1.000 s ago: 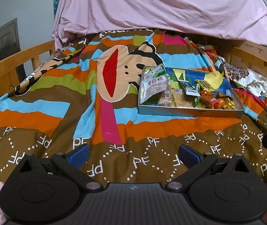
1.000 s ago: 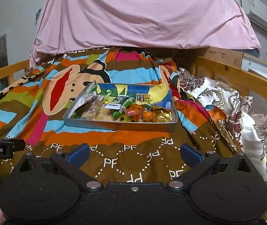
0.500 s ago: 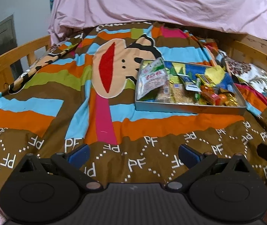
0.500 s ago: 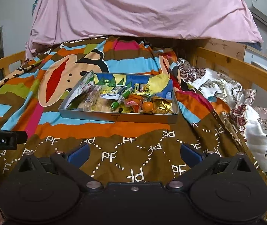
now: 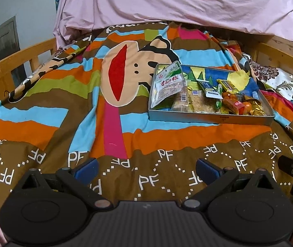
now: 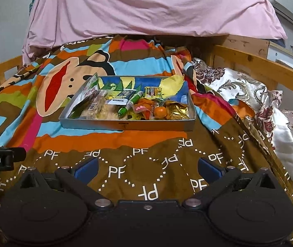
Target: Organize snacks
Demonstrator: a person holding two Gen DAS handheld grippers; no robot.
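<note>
Wooden rails [image 5: 18, 61] fence the bed on both sides, and a pink sheet [image 6: 146, 8] hangs across its far end. Over the mattress lies a striped quilt [image 5: 43, 127] with a cartoon monkey face [image 5: 125, 76] and white "PF" letters near me. My left claw [image 5: 146, 167] hovers low over the brown part of the quilt, its blue pads spread wide with nothing between them. To the right of the monkey face sits a shallow grey tray [image 5: 208, 118], flat on the quilt and well ahead of both claws. At its left end a clear bag with red print [image 5: 168, 86] leans tilted against the rim. Next to it lie pale packets [image 5: 189, 100], then a green tube [image 6: 131, 104] lying at a slant, then a yellow packet [image 6: 152, 92]. Further right there is a small orange [image 6: 160, 111] beside a gold wrapper [image 6: 177, 110] at the tray's right end. My right claw [image 6: 147, 167] also floats above the quilt, fingers apart and empty, the tray straight ahead. Right of the quilt a white floral cover [image 6: 286, 131] is bunched against the rail.
</note>
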